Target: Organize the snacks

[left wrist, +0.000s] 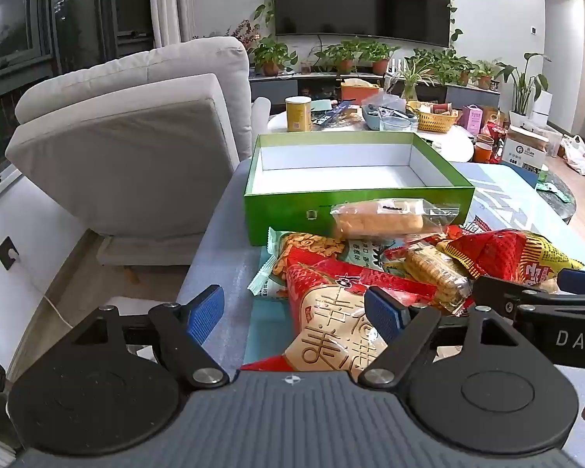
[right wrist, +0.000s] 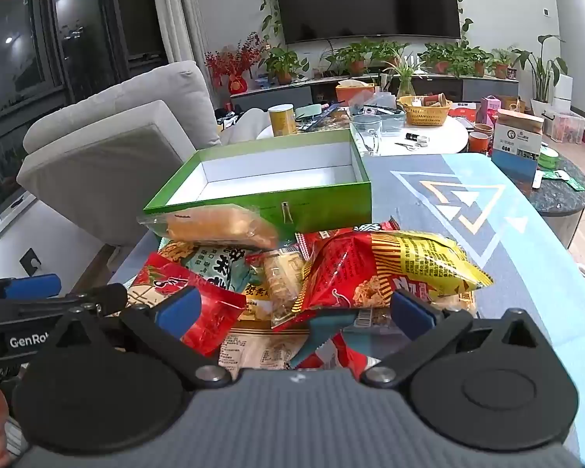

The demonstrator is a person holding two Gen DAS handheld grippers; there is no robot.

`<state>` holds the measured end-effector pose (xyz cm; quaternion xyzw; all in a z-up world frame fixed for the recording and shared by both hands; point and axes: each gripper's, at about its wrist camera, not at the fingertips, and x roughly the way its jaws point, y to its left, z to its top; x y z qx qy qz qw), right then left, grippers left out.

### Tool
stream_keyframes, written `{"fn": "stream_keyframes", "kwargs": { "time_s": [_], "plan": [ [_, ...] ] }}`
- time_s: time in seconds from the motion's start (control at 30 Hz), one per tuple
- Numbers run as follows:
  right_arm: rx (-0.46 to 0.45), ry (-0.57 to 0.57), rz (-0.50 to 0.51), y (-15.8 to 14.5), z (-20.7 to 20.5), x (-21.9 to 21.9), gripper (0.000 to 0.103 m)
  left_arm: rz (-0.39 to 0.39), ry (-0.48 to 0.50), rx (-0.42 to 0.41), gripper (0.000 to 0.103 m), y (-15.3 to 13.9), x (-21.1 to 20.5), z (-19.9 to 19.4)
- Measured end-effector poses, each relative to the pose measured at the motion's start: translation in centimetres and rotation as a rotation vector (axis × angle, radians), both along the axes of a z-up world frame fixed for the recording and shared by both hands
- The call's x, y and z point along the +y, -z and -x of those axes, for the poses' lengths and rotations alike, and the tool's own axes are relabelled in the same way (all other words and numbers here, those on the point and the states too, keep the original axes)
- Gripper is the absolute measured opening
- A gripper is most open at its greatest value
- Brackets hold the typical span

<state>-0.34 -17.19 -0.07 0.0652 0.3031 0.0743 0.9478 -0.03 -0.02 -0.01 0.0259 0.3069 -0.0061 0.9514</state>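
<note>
A heap of snack packets lies on the table in front of an empty green box (left wrist: 355,210) with a white inside (right wrist: 277,179). A clear-wrapped bread (left wrist: 386,216) (right wrist: 218,226) leans on the box front. A red and yellow bag (left wrist: 507,253) (right wrist: 390,269) sits at the right of the heap. My left gripper (left wrist: 294,312) is open, its fingers low over a red and cream packet (left wrist: 331,331). My right gripper (right wrist: 294,308) is open, hovering at the near side of the heap over the red packet (right wrist: 199,312) and the red and yellow bag.
A grey sofa (left wrist: 136,136) stands left of the table. A round white table (right wrist: 429,136) behind the box holds a yellow can (left wrist: 298,113), a yellow basket (right wrist: 427,111) and clutter. The mat (right wrist: 468,202) stretches to the right.
</note>
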Motion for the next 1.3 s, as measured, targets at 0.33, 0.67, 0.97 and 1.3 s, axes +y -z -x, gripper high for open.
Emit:
{"fn": "stream_keyframes", "kwargs": {
  "time_s": [0.33,0.67,0.97,1.3],
  "plan": [
    [-0.008,0.0,0.005,0.03,0.18,-0.02,0.068,-0.002,0.002,-0.005,0.077,0.09,-0.45,0.3],
    [-0.012,-0.004,0.006,-0.21,0.44,-0.07,0.068,0.001,0.004,-0.011,0.077,-0.22,-0.14,0.2],
    [-0.004,0.009,0.005,-0.25,0.12,-0.08,0.068,-0.001,0.006,-0.011,0.077,-0.6,-0.24,0.32],
    [-0.026,0.031,0.033,-0.17,0.34,-0.12,0.068,-0.003,0.01,-0.01,0.077,-0.54,-0.21,0.14]
  ]
}}
